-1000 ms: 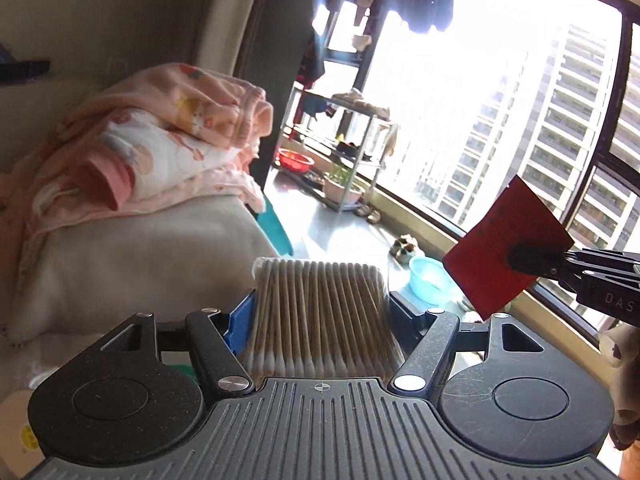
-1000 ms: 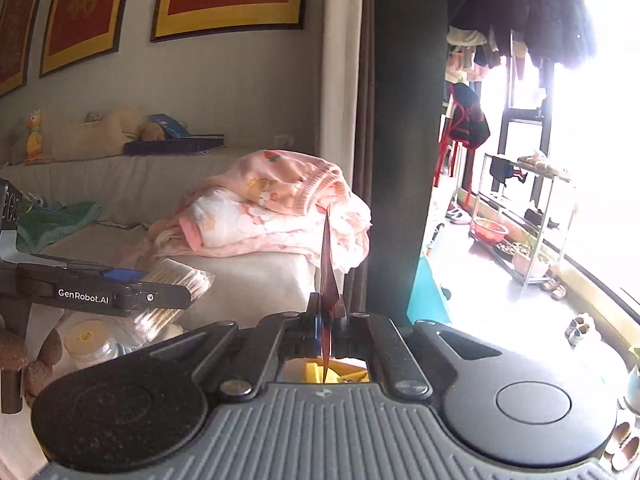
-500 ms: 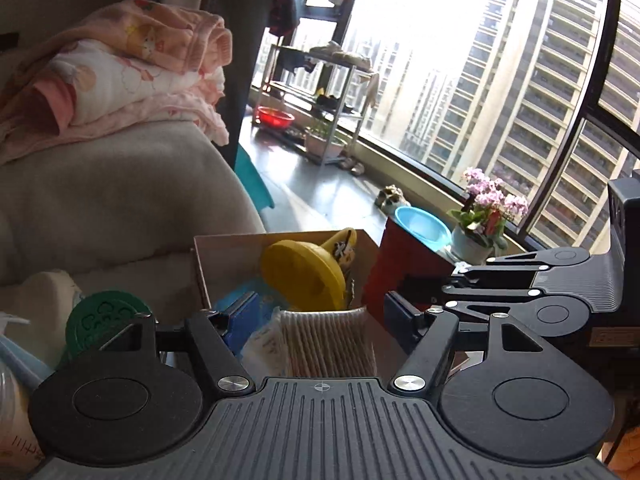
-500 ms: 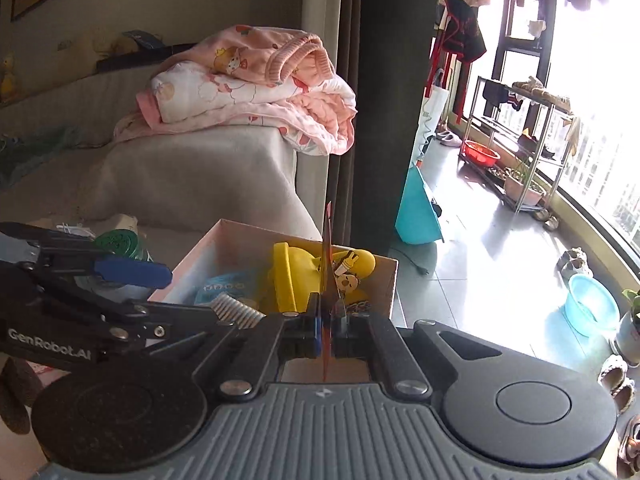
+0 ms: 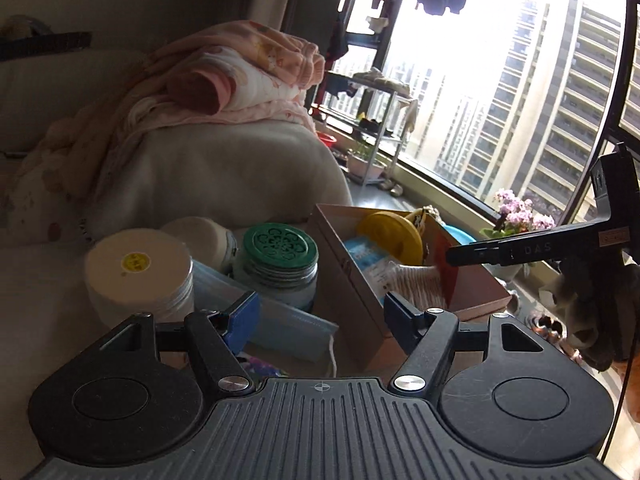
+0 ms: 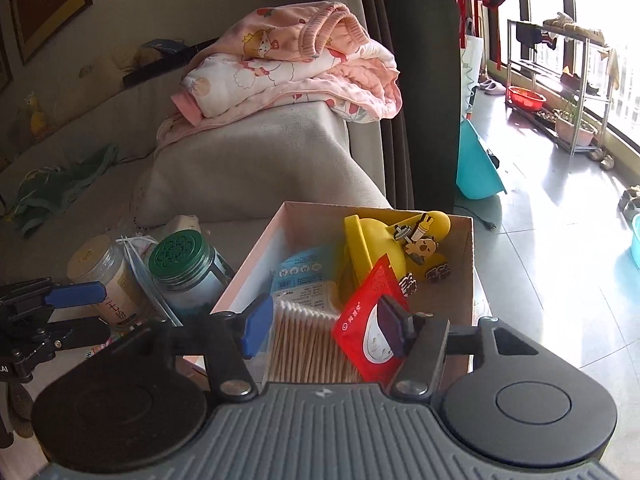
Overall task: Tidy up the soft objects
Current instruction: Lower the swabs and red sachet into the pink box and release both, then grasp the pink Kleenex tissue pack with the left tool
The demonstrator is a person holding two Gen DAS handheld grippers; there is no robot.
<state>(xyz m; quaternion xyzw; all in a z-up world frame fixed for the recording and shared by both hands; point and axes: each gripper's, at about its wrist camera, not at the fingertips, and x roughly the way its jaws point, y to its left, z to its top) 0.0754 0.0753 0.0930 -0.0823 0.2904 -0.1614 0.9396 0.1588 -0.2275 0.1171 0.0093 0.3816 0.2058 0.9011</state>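
Red packet [image 6: 370,322] in cardboard box [image 6: 466,264], leaning on cotton swabs [image 6: 304,344]; right gripper [image 6: 326,326] just opened, released; left gripper [image 5: 320,314] empty, spread; best withdrawn straight, clear of packet.

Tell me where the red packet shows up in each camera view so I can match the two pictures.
Left wrist view: the red packet is right of centre, standing on edge in the cardboard box, under the tip of the right claw.
Right wrist view: the red packet is low at centre, leaning against that claw's right finger, over the cotton swabs.
Shared landmark: the green-lidded jar, left of the box.
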